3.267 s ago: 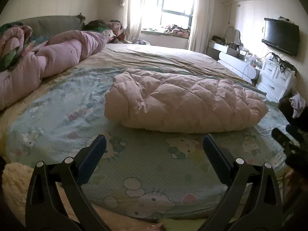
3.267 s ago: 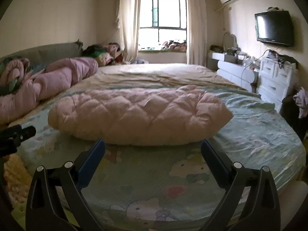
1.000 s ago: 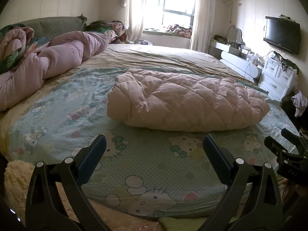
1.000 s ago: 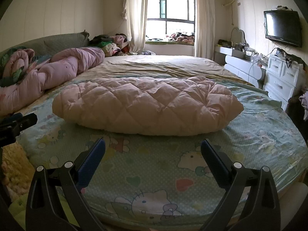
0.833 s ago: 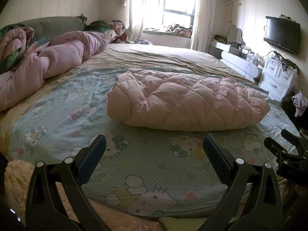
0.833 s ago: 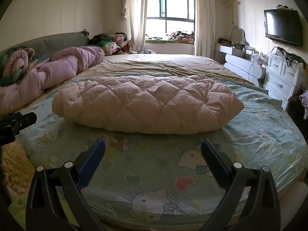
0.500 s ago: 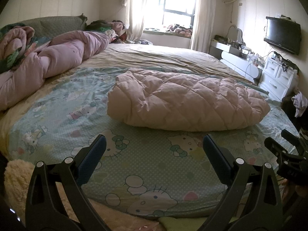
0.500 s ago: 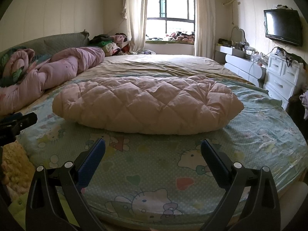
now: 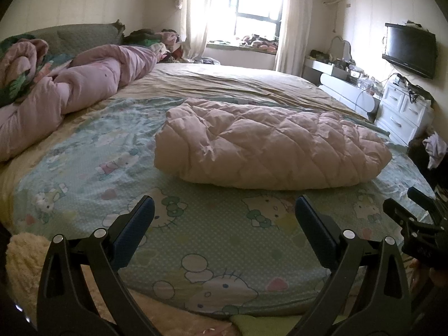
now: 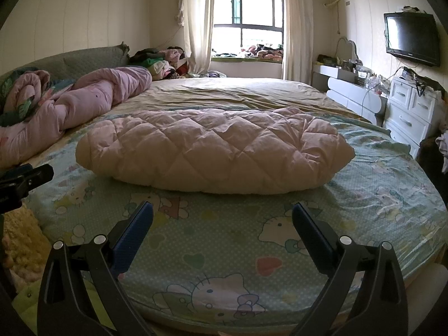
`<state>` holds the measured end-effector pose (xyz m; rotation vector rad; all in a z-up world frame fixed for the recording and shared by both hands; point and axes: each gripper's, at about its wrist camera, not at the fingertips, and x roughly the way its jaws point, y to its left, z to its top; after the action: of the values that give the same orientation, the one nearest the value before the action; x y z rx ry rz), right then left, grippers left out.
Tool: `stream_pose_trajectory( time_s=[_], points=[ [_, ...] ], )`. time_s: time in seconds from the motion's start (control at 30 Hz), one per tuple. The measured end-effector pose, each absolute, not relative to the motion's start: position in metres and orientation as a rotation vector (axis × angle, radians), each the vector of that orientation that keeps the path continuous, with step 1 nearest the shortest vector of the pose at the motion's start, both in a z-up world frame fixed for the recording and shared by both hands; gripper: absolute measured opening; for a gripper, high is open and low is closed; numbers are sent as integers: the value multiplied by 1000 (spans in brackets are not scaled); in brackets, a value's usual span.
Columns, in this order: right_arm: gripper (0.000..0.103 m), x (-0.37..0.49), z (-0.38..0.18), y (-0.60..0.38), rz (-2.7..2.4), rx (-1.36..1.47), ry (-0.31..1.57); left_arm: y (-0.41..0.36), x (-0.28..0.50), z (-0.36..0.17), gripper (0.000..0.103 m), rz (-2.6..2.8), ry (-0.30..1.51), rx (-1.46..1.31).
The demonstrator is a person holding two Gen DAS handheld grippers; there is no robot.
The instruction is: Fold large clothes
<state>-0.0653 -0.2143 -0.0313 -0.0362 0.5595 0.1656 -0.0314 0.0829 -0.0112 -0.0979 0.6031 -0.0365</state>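
Jaws on both the left gripper (image 9: pixel 221 221) and the right gripper (image 10: pixel 221 221) are gaping wide and gripping nothing, hovering over the near edge of the bed (image 10: pixel 364 201) and well short of the garment. That pink quilted garment (image 10: pixel 215 154) is lying across the cartoon-print sheet (image 9: pixel 210 232) as one compact, puffy bundle with rounded ends (its sleeves and hem are not showing). Judging by that shape, the folding is looking essentially finished, with perhaps only a tidying press remaining.
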Motion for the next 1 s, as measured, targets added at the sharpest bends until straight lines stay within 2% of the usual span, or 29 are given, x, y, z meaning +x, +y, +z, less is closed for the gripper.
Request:
stream_pose_trajectory(
  time_s=[1.0],
  points=[
    [99, -61, -34, -216, 155, -37, 576, 86, -31, -12, 94, -20, 611, -93]
  ],
)
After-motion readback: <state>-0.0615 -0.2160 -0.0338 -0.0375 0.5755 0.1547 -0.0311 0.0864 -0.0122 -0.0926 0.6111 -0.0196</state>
